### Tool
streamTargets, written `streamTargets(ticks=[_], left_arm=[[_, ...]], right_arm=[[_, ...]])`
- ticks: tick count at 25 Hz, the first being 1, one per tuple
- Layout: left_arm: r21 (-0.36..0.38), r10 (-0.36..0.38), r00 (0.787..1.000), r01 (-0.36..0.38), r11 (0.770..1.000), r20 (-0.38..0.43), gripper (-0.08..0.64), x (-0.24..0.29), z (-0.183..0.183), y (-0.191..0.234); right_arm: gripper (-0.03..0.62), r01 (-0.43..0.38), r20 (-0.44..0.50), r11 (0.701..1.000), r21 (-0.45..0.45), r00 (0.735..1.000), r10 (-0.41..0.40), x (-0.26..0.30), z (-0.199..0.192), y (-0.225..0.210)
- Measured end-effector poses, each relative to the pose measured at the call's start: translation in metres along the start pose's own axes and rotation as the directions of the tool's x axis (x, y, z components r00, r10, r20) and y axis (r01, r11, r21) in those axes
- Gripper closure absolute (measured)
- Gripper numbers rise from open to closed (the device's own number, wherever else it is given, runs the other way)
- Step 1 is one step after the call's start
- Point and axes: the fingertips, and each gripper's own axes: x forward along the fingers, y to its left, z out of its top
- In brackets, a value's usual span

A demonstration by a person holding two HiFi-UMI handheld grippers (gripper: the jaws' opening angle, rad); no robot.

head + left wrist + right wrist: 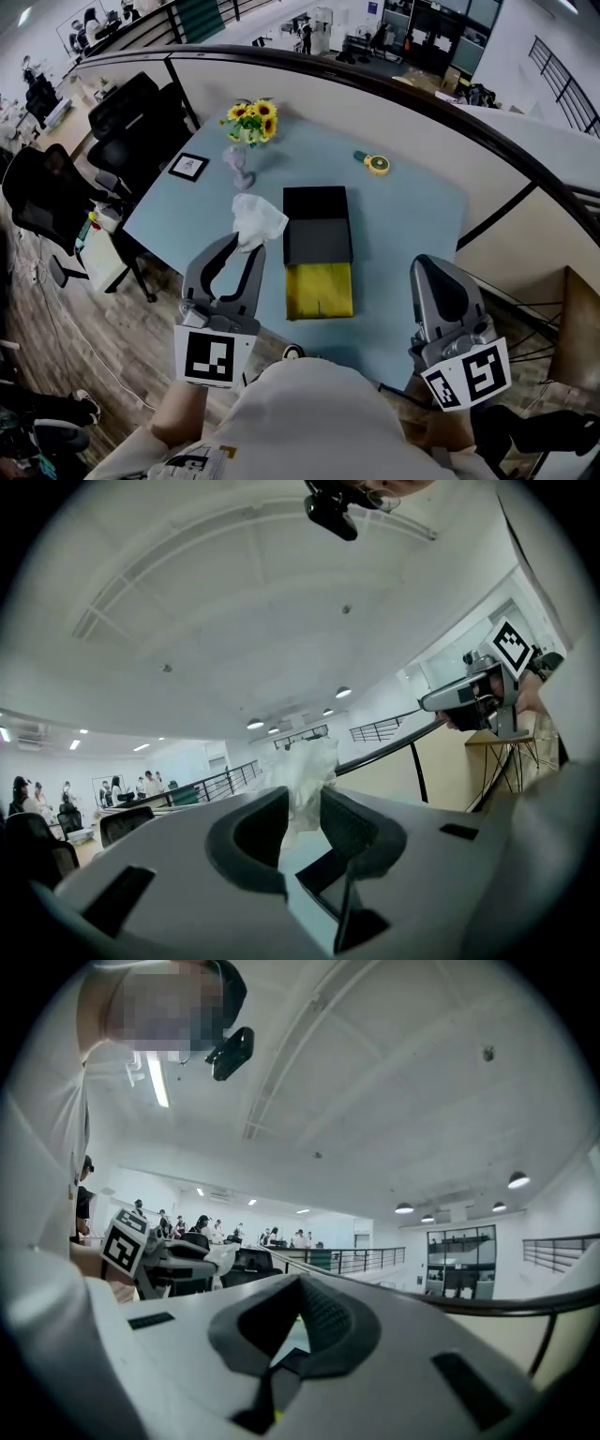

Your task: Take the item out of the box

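Note:
A black box [317,225] lies open in the middle of the light blue table [412,216], with a yellow part [319,289] at its near end. My left gripper [246,239] hovers just left of the box, raised off the table and pointing upward. It is shut on a crumpled white tissue [257,218], which sticks out above the jaws in the left gripper view [305,803], where the tissue [306,766] is pinched between the dark pads. My right gripper [427,264] is at the table's near right, away from the box. Its jaws [298,1290] are shut with nothing between them.
At the far side of the table stand a bunch of sunflowers [251,120], a small picture frame [188,167], a pale glass piece [239,169] and a round yellow-green item [377,165]. Black office chairs [131,122] stand left of the table; a partition wall [394,103] runs behind it.

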Motion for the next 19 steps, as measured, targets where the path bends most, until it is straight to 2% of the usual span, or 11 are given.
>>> streamTargets(ticks=[9, 19], left_arm=[[-0.002, -0.009, 1.0, 0.009, 1.0, -0.009, 0.451, 0.0, -0.001, 0.0], [0.051, -0.008, 0.999, 0.009, 0.999, -0.033, 0.451, 0.0, -0.01, -0.001]], right_arm=[[0.588, -0.029, -0.032, 1.0, 0.001, 0.999, 0.029, 0.009, -0.008, 0.004], [0.589, -0.079, -0.045, 0.997, -0.009, 0.996, 0.079, 0.011, -0.013, 0.017]])
